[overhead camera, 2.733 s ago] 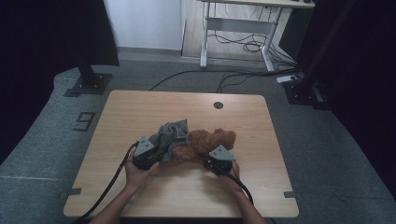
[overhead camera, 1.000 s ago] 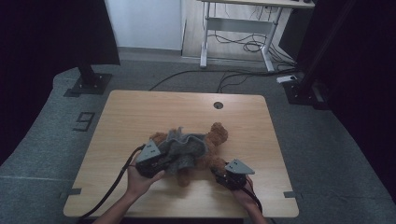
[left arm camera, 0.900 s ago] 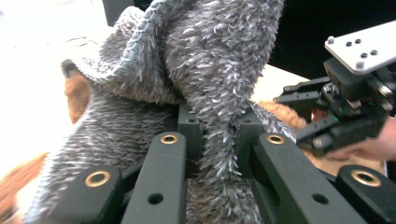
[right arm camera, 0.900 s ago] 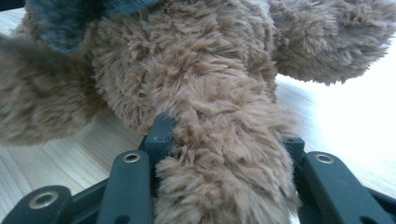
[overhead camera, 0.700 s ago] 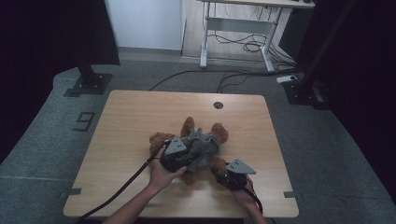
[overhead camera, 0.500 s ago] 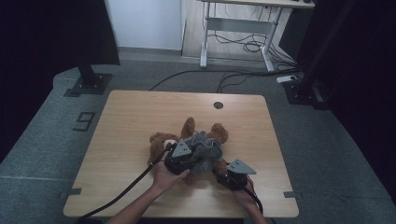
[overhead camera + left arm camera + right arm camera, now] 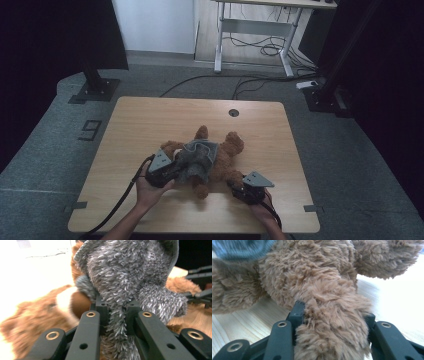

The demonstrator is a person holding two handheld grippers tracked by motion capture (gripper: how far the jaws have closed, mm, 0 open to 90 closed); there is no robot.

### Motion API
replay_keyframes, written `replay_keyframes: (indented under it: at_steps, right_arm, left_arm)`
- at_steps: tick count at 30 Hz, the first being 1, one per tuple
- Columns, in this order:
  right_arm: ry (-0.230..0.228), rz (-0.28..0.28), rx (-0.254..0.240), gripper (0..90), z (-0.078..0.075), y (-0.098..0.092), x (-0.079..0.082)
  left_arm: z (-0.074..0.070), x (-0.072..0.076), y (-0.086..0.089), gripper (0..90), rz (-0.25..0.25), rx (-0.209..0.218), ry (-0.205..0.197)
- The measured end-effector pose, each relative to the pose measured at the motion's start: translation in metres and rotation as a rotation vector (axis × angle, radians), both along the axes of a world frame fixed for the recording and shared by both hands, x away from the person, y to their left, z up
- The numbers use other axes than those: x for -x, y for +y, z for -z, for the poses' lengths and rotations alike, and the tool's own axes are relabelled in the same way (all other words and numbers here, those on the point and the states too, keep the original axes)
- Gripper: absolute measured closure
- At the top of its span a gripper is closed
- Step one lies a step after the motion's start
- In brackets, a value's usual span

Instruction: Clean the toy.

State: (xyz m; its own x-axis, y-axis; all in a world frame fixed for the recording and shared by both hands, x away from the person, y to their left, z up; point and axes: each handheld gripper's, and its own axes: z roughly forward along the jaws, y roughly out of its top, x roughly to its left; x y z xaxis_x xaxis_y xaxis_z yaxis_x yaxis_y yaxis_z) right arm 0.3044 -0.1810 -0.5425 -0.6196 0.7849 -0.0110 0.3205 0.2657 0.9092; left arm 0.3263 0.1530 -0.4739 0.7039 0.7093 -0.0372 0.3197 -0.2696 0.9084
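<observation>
Grey fuzzy knitted garment (image 7: 197,160), gripped by the left tongs (image 7: 172,171), is lying mid-frame over the brown plush teddy bear (image 7: 225,155), whose leg the right tongs (image 7: 237,185) are clamping at lower right.

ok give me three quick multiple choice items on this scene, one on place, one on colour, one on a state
1. Where does the teddy bear lie?
A. on the wooden table
B. on the floor
C. on a chair

2. What colour is the fuzzy garment on the bear?
A. red
B. grey
C. yellow

3. What is the left claw doing?
A. hanging open in the air
B. shut on the fuzzy garment
C. shut on a cable

Key: 1 A, the bear rests on the tabletop; 2 B, its pile is grey; 3 B, the cloth is pinched between the jaws.
</observation>
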Motion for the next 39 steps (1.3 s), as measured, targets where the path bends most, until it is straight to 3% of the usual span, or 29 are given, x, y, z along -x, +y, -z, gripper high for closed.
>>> replay_keyframes:
  at_steps: [5, 9, 24, 34, 39]
  right_arm:
    - [-0.001, 0.000, 0.002, 53.2, 0.000, 0.000, 0.000]
    - [0.001, 0.003, -0.001, 53.2, 0.001, 0.000, 0.000]
    - [0.000, 0.019, 0.006, 53.3, 0.002, -0.003, -0.001]
    - [-0.003, 0.042, 0.000, 53.3, 0.002, -0.003, -0.003]
    - [-0.003, 0.053, 0.000, 53.1, 0.002, -0.004, -0.003]
  left_arm:
    - [-0.003, -0.002, 0.017, 78.7, -0.038, -0.001, -0.004]
    - [-0.002, -0.003, 0.031, 78.8, -0.084, -0.026, -0.013]
    - [0.024, -0.011, 0.067, 78.8, -0.173, -0.052, 0.062]
    - [0.024, -0.014, 0.067, 78.6, -0.163, -0.036, 0.072]
    - [0.018, -0.009, 0.074, 78.6, -0.175, -0.040, 0.052]
